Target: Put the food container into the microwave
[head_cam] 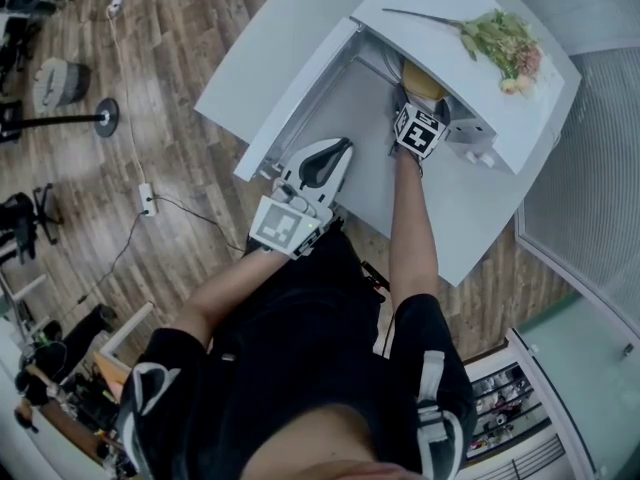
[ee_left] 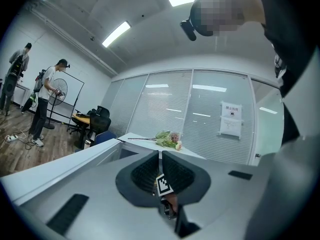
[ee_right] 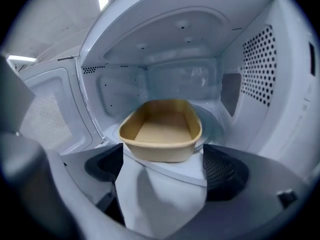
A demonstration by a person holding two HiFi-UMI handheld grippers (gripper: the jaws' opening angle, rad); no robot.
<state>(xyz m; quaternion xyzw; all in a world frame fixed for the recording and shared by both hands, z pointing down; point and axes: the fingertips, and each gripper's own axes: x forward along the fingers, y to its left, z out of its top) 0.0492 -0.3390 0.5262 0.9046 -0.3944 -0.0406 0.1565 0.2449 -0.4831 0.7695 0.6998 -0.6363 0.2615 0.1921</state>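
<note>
The tan food container (ee_right: 162, 129) is empty and sits low in the mouth of the white microwave (ee_right: 250, 64). My right gripper (ee_right: 162, 149) has its jaws spread wide against the container's near end, one on each side. From above, that gripper (head_cam: 415, 103) reaches into the opening, and only the container's rim (head_cam: 422, 80) shows under the microwave top (head_cam: 450, 18). The door (head_cam: 300, 98) is swung open to the left. My left gripper (head_cam: 343, 146) hangs shut and empty beside the door, tilted upward (ee_left: 161, 169).
A bunch of flowers (head_cam: 505, 43) lies on top of the microwave. The microwave stands on a white table (head_cam: 260, 38). A fan stand (head_cam: 100, 118) and cables are on the wooden floor to the left. Two people (ee_left: 47, 104) stand far off.
</note>
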